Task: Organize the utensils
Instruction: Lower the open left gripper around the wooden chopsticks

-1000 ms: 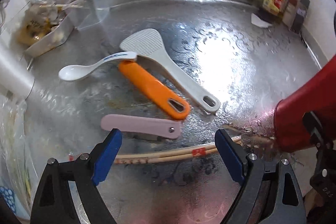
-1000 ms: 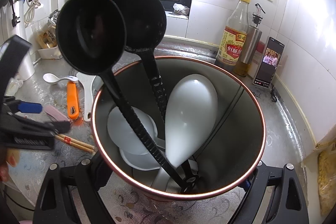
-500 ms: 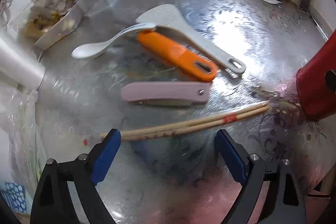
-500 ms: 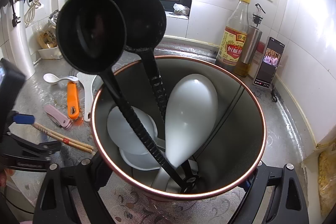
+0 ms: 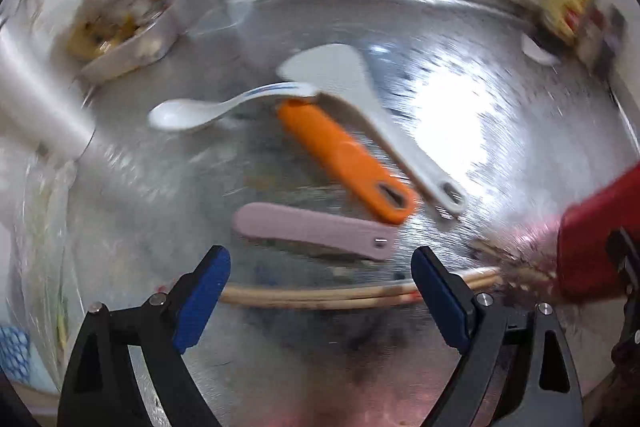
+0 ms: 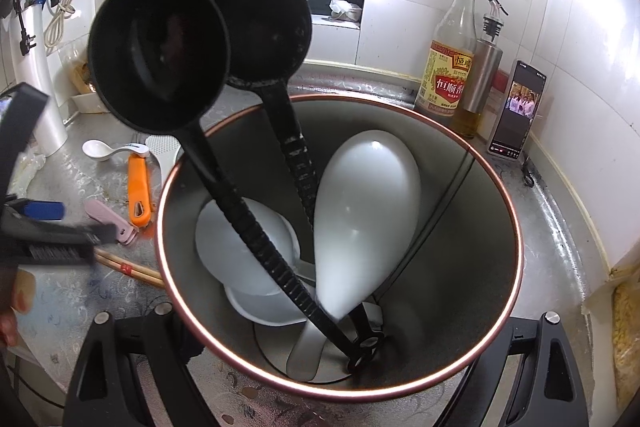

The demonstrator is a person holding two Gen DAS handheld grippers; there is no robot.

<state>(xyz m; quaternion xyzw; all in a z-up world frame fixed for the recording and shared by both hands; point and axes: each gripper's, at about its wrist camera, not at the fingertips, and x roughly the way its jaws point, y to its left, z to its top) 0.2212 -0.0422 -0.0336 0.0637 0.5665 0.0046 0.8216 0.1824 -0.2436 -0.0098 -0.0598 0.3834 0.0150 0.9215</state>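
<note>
On a patterned steel counter [image 5: 460, 115], the left gripper [image 5: 320, 277] hangs over a pair of wooden chopsticks [image 5: 320, 297], its blue-padded jaws spread wide with nothing pressed between them; the chopsticks lie crosswise between and just beyond the pads. Just beyond them lies a pink folded utensil [image 5: 312, 229], then an orange-handled tool [image 5: 344, 157] and a grey rice paddle [image 5: 360, 107] side by side, with a white spoon [image 5: 208, 109] to the left whose handle reaches the paddle's blade. At the right edge of this blurred view stands a red holder [image 5: 592, 227]. The right wrist camera looks into that same holder [image 6: 460, 187], which stands between the right gripper's [image 6: 336, 355] fingers; the pads are hidden behind its wall, so whether they press on it cannot be told. Inside stand two black ladles [image 6: 160, 47], a large white rice spoon [image 6: 364, 211] and a smaller white scoop [image 6: 244, 247]. A vinegar bottle [image 6: 448, 67], an oil dispenser [image 6: 482, 71] and a propped phone [image 6: 516, 111] line the tiled far wall on the right.
</note>
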